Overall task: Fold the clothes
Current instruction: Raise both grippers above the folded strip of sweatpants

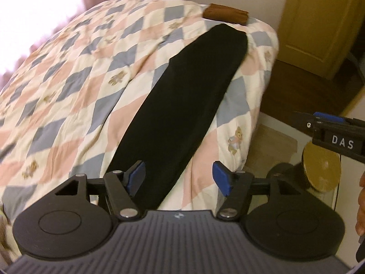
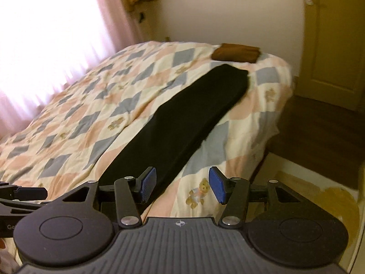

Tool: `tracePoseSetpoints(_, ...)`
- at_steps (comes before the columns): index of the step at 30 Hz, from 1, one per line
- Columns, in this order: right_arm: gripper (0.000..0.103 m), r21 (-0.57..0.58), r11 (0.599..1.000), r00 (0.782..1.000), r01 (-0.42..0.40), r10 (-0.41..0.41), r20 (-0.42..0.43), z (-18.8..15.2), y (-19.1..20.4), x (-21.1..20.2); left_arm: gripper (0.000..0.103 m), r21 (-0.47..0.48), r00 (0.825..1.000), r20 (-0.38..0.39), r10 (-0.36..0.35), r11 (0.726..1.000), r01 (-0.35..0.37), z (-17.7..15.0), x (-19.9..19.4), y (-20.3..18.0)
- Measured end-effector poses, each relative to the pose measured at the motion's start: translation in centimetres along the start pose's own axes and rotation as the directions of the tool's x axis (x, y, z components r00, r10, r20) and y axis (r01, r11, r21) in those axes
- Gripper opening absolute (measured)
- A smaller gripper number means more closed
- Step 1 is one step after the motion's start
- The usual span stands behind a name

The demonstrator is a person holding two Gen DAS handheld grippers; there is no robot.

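long black folded cloth strip (image 1: 182, 105) lies diagonal on diamond-patch quilt (image 1: 68, 91) | soft, light, prob. limp | left gripper (image 1: 179, 178) & right gripper (image 2: 180, 183) both wide open, empty | grab near-end corners

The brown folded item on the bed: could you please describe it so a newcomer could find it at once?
Start at the bed with the checked quilt in pink, blue and cream. Follow the long black garment lying along it to its far end, near the far corner by the door. Just beyond sits the brown folded cloth, small, compact and rust-coloured, unlike the long black strip.
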State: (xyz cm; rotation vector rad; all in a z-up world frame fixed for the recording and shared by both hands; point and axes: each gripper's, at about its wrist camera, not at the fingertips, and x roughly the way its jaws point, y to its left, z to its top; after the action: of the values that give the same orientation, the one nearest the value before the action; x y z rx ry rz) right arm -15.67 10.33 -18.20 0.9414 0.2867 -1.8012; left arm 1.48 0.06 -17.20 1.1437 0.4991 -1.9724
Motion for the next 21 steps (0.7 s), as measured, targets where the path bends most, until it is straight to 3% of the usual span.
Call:
tracePoseSetpoints(6, 0.054, 0.036, 0.997, 0.997, 0.069, -0.070, 0.024, -2.6, 4.0, -2.5, 0.067, 0.097, 0.998, 0.035, -0.053, 0.994, 0.049, -0.3, -1.6, 2.7)
tracePoseSetpoints(12, 0.054, -0.011, 0.994, 0.993, 0.112, -0.112, 0.041, -4.9, 9.1, -4.4, 0.070, 0.158, 0.994, 0.034, -0.100, 0.983, 0.093, -2.0, -2.9, 6.2)
tracePoseSetpoints(21, 0.056, -0.095, 0.986, 0.991, 0.135, -0.133, 0.025, -7.5, 15.0, -4.7, 0.070, 0.134, 0.996, 0.004, -0.088, 0.987, 0.087, -3.7, -2.7, 11.6)
